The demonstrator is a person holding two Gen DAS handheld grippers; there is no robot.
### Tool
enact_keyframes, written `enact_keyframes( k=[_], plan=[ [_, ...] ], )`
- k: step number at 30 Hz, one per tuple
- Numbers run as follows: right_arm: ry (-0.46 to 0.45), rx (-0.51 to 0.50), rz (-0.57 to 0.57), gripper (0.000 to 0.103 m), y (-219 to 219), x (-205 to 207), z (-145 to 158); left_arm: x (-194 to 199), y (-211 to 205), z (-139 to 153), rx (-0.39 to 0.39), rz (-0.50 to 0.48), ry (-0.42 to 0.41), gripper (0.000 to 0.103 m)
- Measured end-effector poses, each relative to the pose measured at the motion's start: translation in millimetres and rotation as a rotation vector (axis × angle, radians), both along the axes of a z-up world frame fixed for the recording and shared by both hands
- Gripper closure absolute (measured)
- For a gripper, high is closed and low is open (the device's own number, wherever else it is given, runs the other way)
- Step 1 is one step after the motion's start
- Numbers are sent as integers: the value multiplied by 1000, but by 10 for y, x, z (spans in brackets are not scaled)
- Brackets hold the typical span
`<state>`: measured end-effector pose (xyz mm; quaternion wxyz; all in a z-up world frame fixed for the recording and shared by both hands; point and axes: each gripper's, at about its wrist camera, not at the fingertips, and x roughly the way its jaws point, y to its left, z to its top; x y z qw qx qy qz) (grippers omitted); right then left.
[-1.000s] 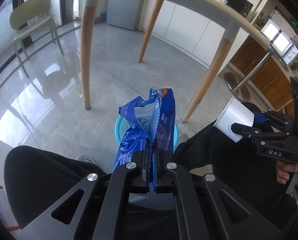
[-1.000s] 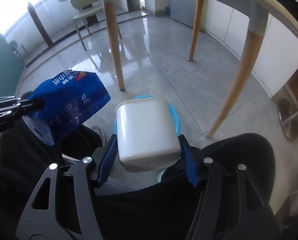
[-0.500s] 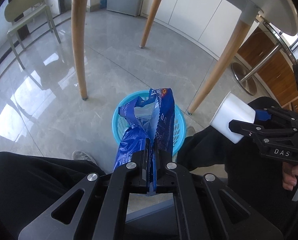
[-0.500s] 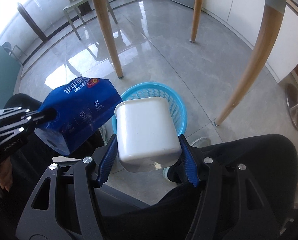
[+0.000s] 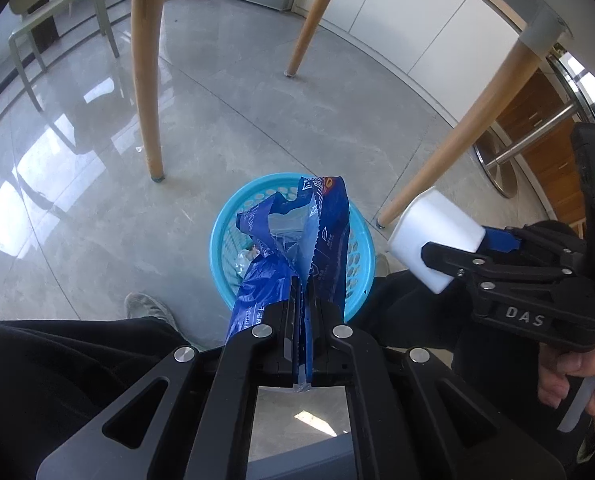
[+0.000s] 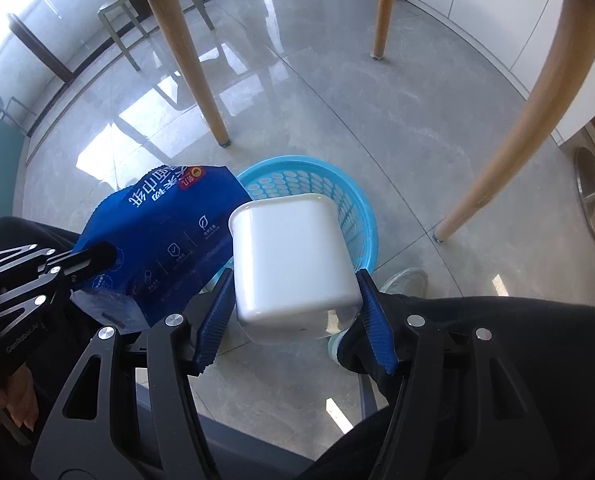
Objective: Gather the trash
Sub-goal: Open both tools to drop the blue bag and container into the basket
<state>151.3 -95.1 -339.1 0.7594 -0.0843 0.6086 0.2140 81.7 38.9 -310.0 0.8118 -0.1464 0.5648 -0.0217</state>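
The blue wrapper (image 5: 329, 240) is thin, crinkled plastic film with a glossy printed face. The white container (image 6: 293, 264) looks like smooth plastic with a soft sheen. The basket (image 6: 361, 216) is bright turquoise perforated plastic. The left claw (image 5: 303, 312) is matt black plastic with shiny metal screw heads; the right claw (image 6: 297, 312) has ribbed blue pads (image 6: 377, 332). The floor (image 5: 77, 200) is polished, mirror-glossy grey tile. The table legs (image 5: 147, 60) are smooth pale wood.
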Motion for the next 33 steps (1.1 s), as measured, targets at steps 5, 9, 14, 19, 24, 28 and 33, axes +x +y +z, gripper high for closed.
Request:
enact_keyframes(
  k=[5, 9, 14, 19, 24, 28, 33],
  plan=[
    [50, -3, -12, 46, 33, 91, -154, 124, 65, -169, -40, 38, 37, 102],
    [86, -2, -23, 46, 59, 165, -281, 235, 82, -298, -42, 61, 59, 102],
    [134, -13, -48, 46, 99, 297, -513, 371, 58, -473, -18, 68, 101, 102],
    [164, -59, -29, 46, 177, 366, -729, 536, 14, -629, 8, 47, 134, 102],
    [197, -59, -38, 46, 174, 409, -820, 606, 21, -712, 10, 35, 160, 102],
    [206, -44, -55, 46, 139, 447, -837, 630, 38, -714, 17, 35, 143, 101],
    [224, -33, -83, 39, 106, 488, -901, 656, 118, -754, -13, 67, 125, 58]
  ],
)
